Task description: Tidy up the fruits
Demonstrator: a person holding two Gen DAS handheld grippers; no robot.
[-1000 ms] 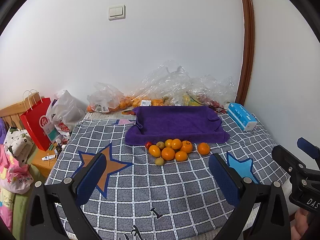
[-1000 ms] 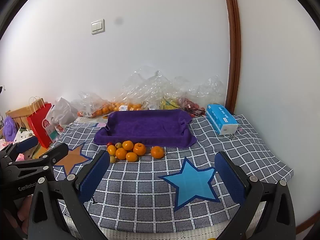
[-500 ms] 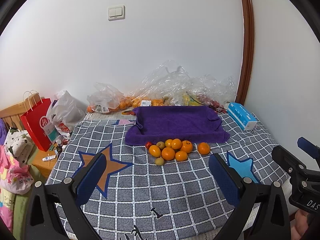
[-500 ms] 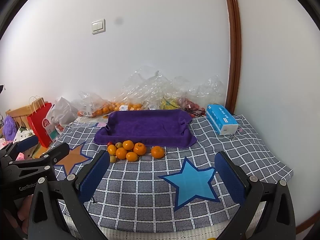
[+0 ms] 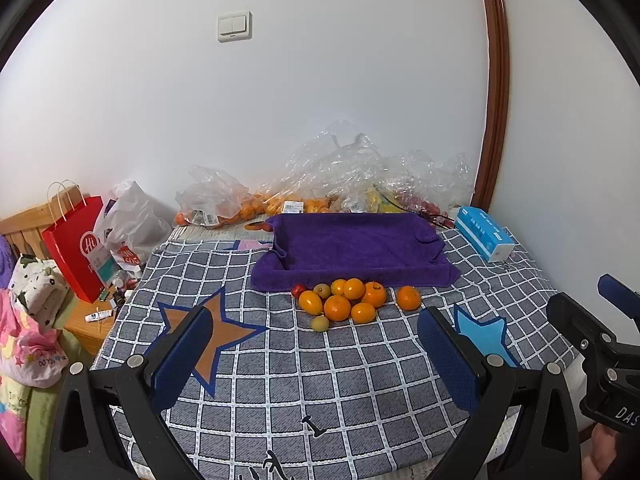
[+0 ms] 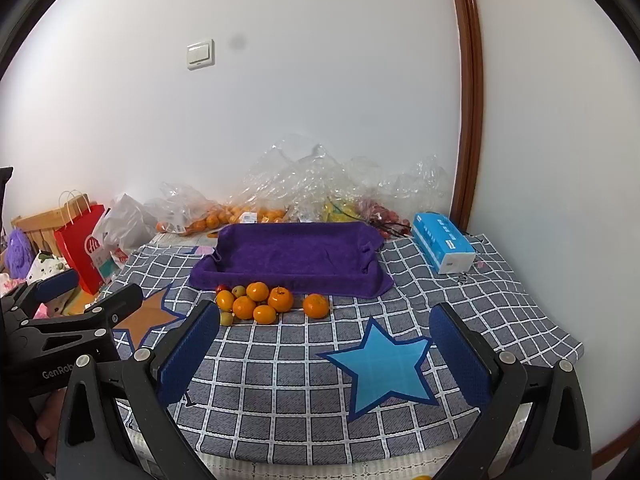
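A cluster of oranges [image 5: 344, 300] [image 6: 256, 302] lies on the checked cloth just in front of a purple towel-lined tray [image 5: 352, 246] [image 6: 292, 256]. One orange [image 5: 408, 298] [image 6: 316, 306] sits apart to the right. Small green fruits [image 5: 320, 323] [image 6: 226, 318] and a red one [image 5: 297, 290] lie among them. My left gripper [image 5: 316, 354] is open, held well short of the fruit with nothing between its fingers. My right gripper [image 6: 326, 354] is open too, also back from the fruit and empty.
Clear plastic bags of fruit [image 5: 340, 184] pile against the wall behind the tray. A blue tissue box [image 5: 484, 238] [image 6: 442, 246] lies at the right. A red paper bag [image 5: 76, 248] and clutter stand off the bed's left edge.
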